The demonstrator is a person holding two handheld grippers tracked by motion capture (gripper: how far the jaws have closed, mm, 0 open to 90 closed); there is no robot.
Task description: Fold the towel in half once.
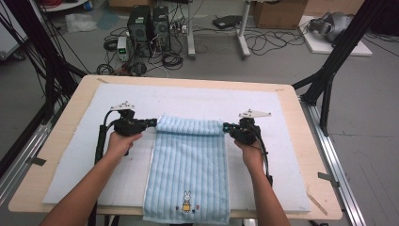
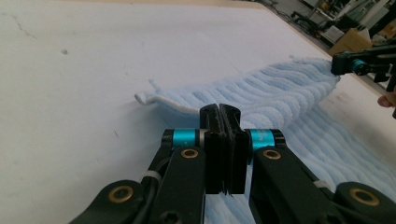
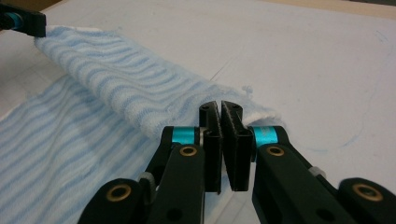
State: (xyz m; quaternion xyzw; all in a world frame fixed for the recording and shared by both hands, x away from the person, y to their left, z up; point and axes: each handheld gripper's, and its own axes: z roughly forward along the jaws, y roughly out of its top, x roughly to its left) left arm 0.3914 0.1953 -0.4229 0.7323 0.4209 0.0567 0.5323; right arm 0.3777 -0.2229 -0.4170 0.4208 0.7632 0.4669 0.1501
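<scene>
While the towel's (image 1: 188, 174) near end with its small rabbit motif hangs over the table's (image 1: 61, 141) front edge, its long axis runs straight away from the person. Farther out, the left gripper (image 1: 151, 122) and right gripper (image 1: 227, 126) each pinch a corner of the far edge, jaws closed on the cloth, though the pads' bite is partly hidden. That edge is lifted and curled toward the person, so the fold probably carries nearward along the towel's length, both hands equally placed.
</scene>
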